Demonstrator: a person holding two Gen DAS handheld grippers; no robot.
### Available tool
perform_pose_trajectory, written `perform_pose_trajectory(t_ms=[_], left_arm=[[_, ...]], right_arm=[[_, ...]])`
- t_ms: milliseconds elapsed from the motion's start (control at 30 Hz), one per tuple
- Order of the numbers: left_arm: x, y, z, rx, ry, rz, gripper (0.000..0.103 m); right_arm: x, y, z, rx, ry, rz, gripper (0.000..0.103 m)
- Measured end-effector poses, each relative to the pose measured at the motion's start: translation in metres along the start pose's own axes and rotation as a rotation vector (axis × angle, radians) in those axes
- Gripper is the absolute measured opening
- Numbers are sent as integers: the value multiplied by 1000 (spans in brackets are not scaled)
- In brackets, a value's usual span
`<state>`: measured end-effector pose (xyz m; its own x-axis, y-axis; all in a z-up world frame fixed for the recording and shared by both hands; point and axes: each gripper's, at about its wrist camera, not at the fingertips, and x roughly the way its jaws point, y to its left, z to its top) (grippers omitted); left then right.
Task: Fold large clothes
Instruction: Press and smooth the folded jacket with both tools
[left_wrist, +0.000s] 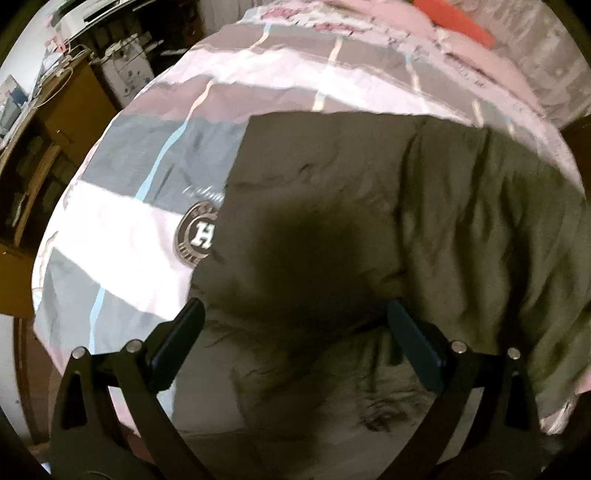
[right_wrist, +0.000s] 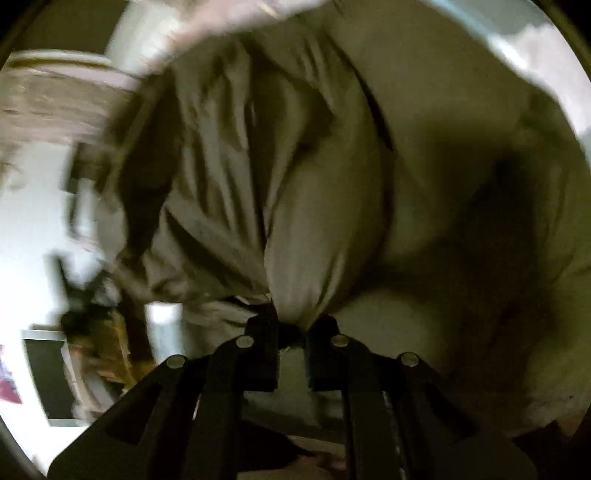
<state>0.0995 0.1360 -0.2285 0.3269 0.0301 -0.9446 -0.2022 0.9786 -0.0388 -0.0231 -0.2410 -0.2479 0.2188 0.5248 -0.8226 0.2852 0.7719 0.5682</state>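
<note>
Pinching a bunch of the green jacket (right_wrist: 325, 206) at 12 o'clock, your right tongs (right_wrist: 293, 321) were clenched; your left tongs (left_wrist: 295, 314) hung wide apart above the jacket on the striped bed cover (left_wrist: 122, 229).

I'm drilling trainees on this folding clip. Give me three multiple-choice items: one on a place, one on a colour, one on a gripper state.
1. Where does the olive garment lie?
A. on the striped bedspread
B. on a chair
C. on the floor

2. What colour is the garment?
A. red
B. olive green
C. white

3. How is the right gripper?
A. wide open
B. out of view
C. shut on cloth

Answers:
1 A, stripes surround it.
2 B, both views show olive.
3 C, fabric bunches between its fingers; the left gripper hangs open.
</note>
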Motion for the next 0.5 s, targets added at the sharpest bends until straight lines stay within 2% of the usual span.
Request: perform_pose_trajectory(t_ms=[67,100,133,167,200,300,333,367,433,500], left_arm=[[-7,-13,0,30,-31,-26,101],[-11,-23,-1,60,-49,-38,101],[-13,-29,-1,81,-58,-41,101],[-15,-37,-3,107,-67,-38,101],[-17,-41,-4,122,-72,-34,101],[-23,-51,-7,161,-99,-33,101],[-24,-51,-7,161,-110,-31,101],[-27,-51,-5,156,-124,-31,101],[-35,-50,-1,132,-175,-38,101],[-41,-56,6,105,-224,-49,101]], right_arm=[[18,8,-3,-65,41,-65,16],[20,11,-4,-85,40,-92,34],[20,15,-4,-96,28,-137,72],[16,17,-3,-96,2,-190,88],[14,16,0,-92,-22,-188,98],[-12,19,3,-96,-76,-136,97],[-25,21,5,-107,-142,-145,94],[-49,28,2,-141,-250,-185,92],[-73,46,4,-203,-392,-254,76],[-87,77,14,-292,-500,-266,65]])
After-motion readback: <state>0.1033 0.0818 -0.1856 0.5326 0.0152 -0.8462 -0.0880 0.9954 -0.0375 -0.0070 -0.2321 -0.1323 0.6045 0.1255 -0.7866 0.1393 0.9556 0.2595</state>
